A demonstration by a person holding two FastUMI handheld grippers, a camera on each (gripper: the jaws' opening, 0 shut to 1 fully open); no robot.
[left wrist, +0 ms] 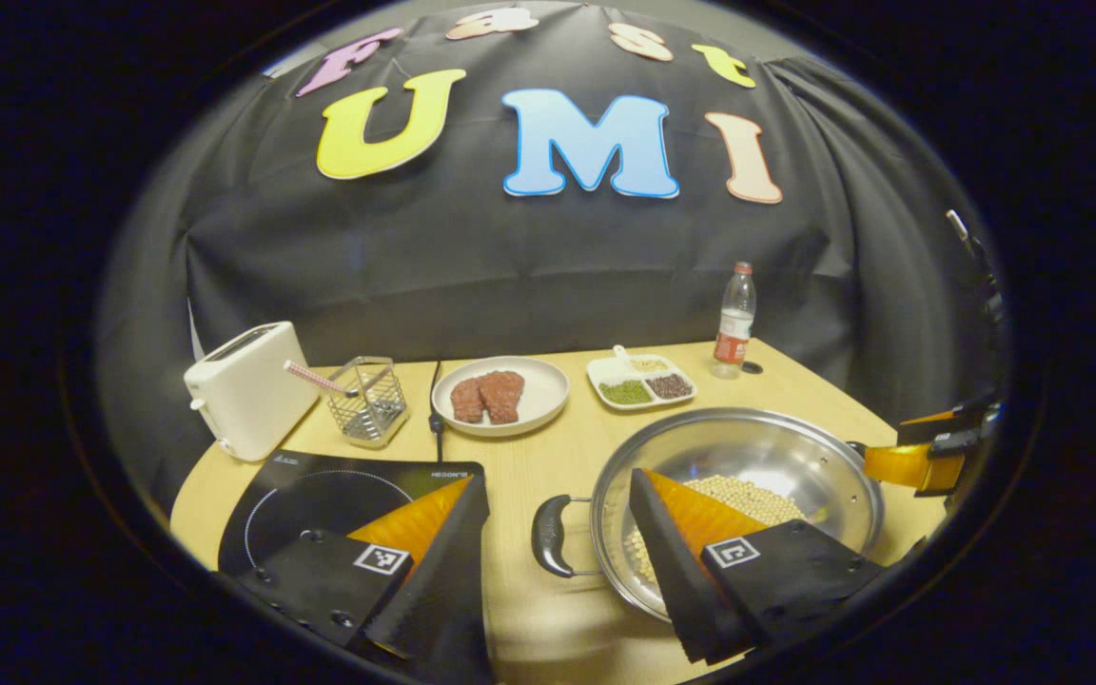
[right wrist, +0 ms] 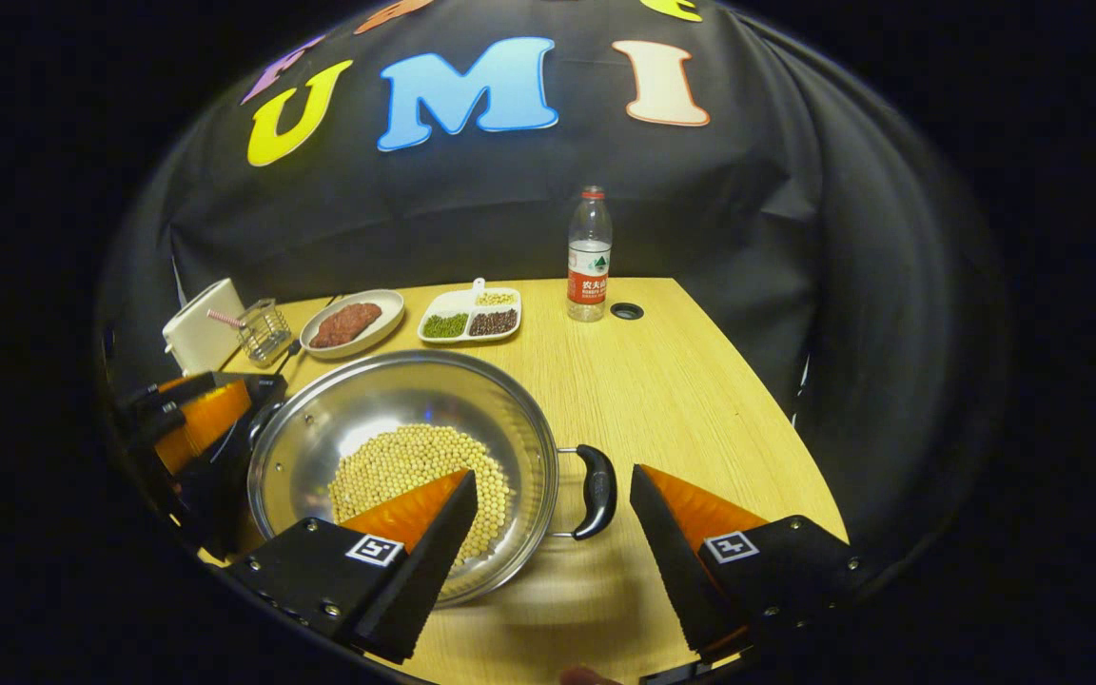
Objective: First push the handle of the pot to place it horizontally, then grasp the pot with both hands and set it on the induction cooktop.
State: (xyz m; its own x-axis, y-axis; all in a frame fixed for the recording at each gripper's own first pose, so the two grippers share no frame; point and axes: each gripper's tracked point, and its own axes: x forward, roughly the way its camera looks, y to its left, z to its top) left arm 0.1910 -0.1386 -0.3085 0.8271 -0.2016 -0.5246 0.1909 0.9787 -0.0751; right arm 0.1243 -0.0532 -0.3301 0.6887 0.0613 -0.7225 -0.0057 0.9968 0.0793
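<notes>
Both tools were spread: the left tool point(left wrist: 557, 495) straddled one black side handle point(left wrist: 548, 536) of the round steel pot point(left wrist: 776, 457) of beans on the wooden bench point(left wrist: 529, 457), beside the black induction cooktop point(left wrist: 320, 485); the right tool point(right wrist: 553, 495) straddled the other handle point(right wrist: 596, 490).

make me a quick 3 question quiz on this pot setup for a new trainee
1. True or false: the pot already sits on the induction cooktop.
2. What lies in the pot? A) soybeans B) meat C) water
3. In each gripper's own view, what lies in the gap of the left gripper and of the right gripper?

Key
1. False: it stands on the table, beside the cooktop.
2. A
3. A pot handle: the left handle and the right handle; both grippers are open.
</notes>
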